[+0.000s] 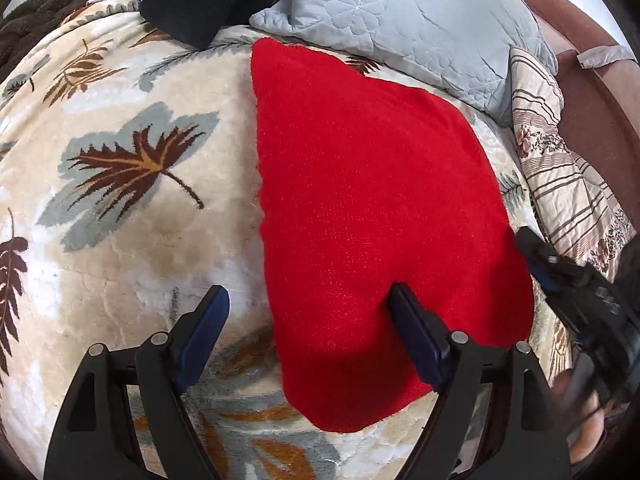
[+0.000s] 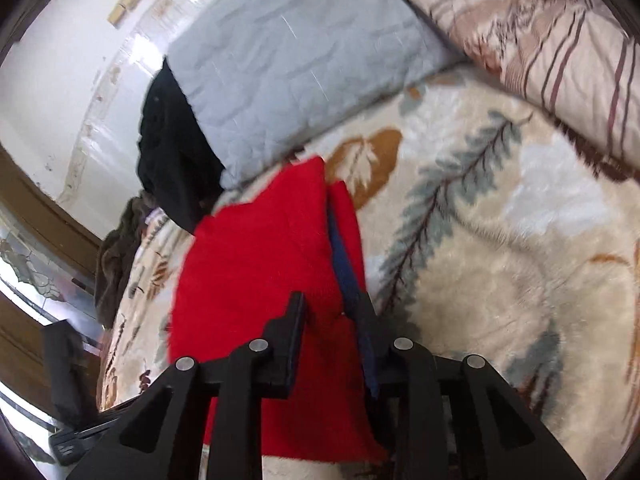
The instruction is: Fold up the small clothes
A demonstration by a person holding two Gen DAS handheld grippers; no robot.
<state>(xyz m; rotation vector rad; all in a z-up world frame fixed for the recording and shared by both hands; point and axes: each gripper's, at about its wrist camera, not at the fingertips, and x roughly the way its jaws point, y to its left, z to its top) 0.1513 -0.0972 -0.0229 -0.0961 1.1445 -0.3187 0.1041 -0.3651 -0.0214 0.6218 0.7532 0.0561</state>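
The left tongs (image 1: 308, 300) point steeply down at the bed and stand wide open, holding nothing. One finger (image 1: 412, 332) rests on the red sweater (image 1: 372, 208); the other is over the leafy blanket (image 1: 120, 264). The sweater lies folded on the blanket, with a grey pillow (image 1: 408, 24) at 12 o'clock. The right tongs (image 2: 324, 292) tilt down, partly open, with the sweater's edge between the fingers but not pinched
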